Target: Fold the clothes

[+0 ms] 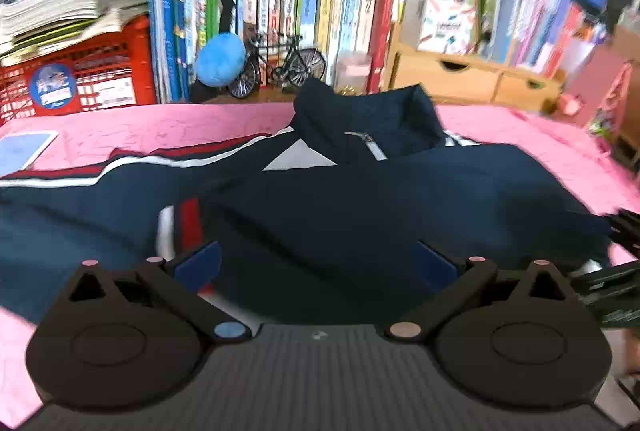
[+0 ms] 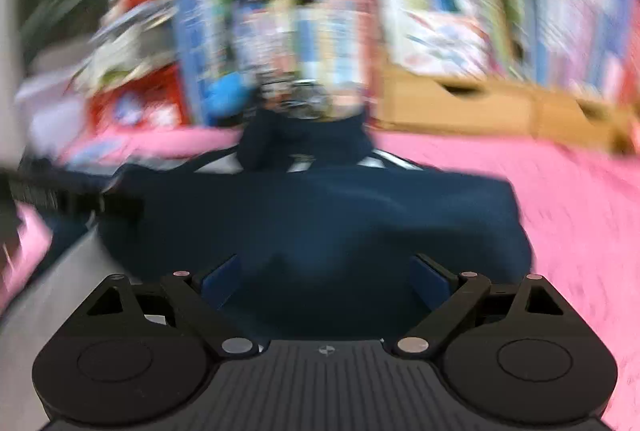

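A navy zip jacket point(image 1: 360, 191) with red and white sleeve stripes lies on the pink blanket point(image 1: 140, 131), collar toward the bookshelf. One sleeve stretches out to the left and part of the body is folded over the middle. My left gripper point(image 1: 318, 263) is open, its blue pads point(image 1: 202, 263) just above the jacket's near hem. The right wrist view is motion-blurred. It shows the jacket point(image 2: 320, 215) from the right side. My right gripper point(image 2: 324, 279) is open over the near hem, holding nothing. The right gripper's black body also shows at the right edge of the left wrist view point(image 1: 624, 231).
A light blue phone-like slab point(image 1: 24, 151) lies on the blanket at the left. Behind the bed stand a bookshelf point(image 1: 340, 3), a red crate point(image 1: 80, 79), a model bicycle point(image 1: 280, 67) and wooden drawers point(image 1: 480, 75). Bare pink blanket point(image 2: 560, 211) extends right of the jacket.
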Demonstrator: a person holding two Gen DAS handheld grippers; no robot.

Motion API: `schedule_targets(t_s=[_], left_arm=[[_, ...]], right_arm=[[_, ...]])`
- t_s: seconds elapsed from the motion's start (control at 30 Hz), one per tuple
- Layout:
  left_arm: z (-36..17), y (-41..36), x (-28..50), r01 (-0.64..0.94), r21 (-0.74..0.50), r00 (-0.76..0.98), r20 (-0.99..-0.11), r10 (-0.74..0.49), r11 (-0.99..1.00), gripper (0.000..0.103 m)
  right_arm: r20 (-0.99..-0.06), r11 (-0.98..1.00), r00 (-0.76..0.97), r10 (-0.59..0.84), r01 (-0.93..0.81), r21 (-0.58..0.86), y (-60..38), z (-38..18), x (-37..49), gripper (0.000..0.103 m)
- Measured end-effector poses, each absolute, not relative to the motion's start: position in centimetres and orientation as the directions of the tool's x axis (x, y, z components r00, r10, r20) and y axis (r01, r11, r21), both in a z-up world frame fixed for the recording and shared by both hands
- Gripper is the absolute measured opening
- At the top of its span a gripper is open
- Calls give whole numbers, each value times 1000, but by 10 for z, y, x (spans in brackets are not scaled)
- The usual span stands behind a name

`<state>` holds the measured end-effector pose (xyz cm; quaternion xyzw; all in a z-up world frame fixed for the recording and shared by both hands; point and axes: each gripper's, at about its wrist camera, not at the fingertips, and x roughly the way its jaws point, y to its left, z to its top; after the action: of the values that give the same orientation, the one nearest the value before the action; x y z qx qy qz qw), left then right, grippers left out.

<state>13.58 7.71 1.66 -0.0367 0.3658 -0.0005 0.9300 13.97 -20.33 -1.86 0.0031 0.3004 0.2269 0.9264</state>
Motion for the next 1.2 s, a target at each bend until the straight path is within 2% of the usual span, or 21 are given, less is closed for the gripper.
schedule_targets(t_s=[0.13, 0.33, 0.87, 1.07, 1.2], left_arm=[[-5, 68, 157, -42, 23, 702, -711, 46, 999, 103], [-24, 64, 161, -25, 119, 695, -712, 103, 993, 103], [-33, 70, 158, -11, 86, 753, -655, 65, 996, 103], [-15, 71, 148, -74, 157, 712, -683, 163, 985, 103], [-12, 76, 131, -64, 166, 726, -669, 160, 984, 103]], right_arm=[[-605, 950, 749, 270, -310, 40, -208, -30, 157, 92], [-649, 954, 734, 199, -296, -43, -198, -51, 169, 103], [-661, 948, 711, 241, -319, 2, -204, -55, 176, 103], [-661, 948, 711, 240, -318, 2, -203, -54, 176, 103], [-661, 948, 711, 241, -318, 3, -203, -54, 176, 103]])
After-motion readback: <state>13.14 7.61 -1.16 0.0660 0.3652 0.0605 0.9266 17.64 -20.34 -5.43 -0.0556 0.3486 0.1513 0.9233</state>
